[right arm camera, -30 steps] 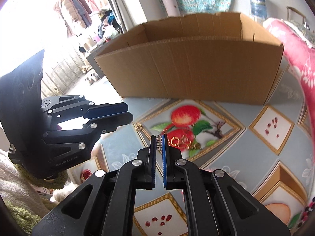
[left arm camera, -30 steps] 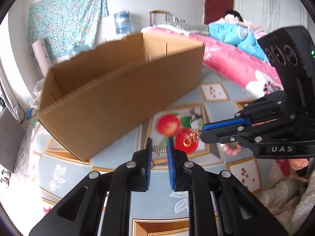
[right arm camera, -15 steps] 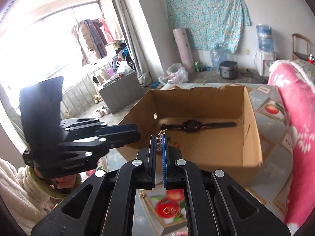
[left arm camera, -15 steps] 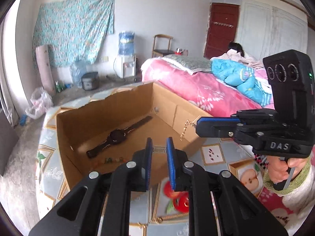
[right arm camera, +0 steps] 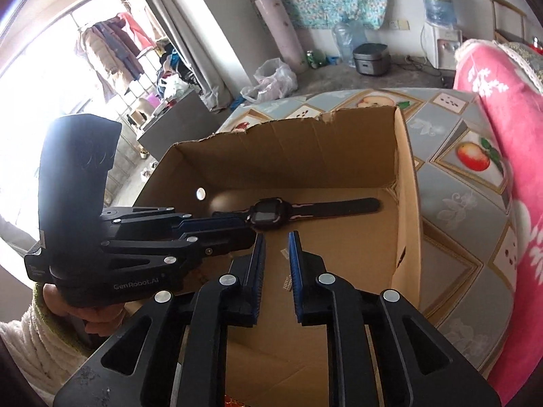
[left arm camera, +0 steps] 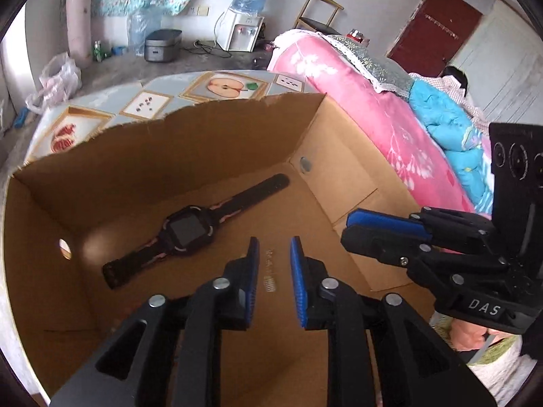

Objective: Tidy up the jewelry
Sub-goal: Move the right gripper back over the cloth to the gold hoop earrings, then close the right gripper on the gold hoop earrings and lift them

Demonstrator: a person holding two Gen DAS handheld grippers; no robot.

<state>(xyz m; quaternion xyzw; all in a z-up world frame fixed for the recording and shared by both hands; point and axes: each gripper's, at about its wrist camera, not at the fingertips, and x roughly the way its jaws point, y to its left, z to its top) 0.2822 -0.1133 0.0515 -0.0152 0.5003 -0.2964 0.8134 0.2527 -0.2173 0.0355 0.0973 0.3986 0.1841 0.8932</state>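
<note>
An open cardboard box (left arm camera: pixel 220 129) (right arm camera: pixel 305 142) stands on the table. On its floor lies a black smartwatch (left arm camera: pixel 188 229) (right arm camera: pixel 268 213) with its strap stretched out. My left gripper (left arm camera: pixel 273 242) (right arm camera: pixel 249 229) hangs over the box, its jaws opening. A thin gold chain (left arm camera: pixel 269 273) (right arm camera: pixel 287 283) shows in the gap, loose, with no pad pressing on it. My right gripper (right arm camera: pixel 275 237) (left arm camera: pixel 351 225) is close beside the left one, also above the box. Its jaws are opening too, and the chain sits near its right finger. Whether the chain is falling or lying on the floor is unclear.
The box rests on a fruit-patterned tablecloth (left arm camera: pixel 146 101) (right arm camera: pixel 458 176). A pink bed (left arm camera: pixel 356 101) runs along the table's right side. A hand in a white sleeve (right arm camera: pixel 20 339) holds the left gripper. A rice cooker (left arm camera: pixel 161 44) and a water dispenser sit on the floor beyond.
Both grippers carried the gold chain, stretched between them, up from the tablecloth and over the box. Their jaws have now parted and the chain has come free.
</note>
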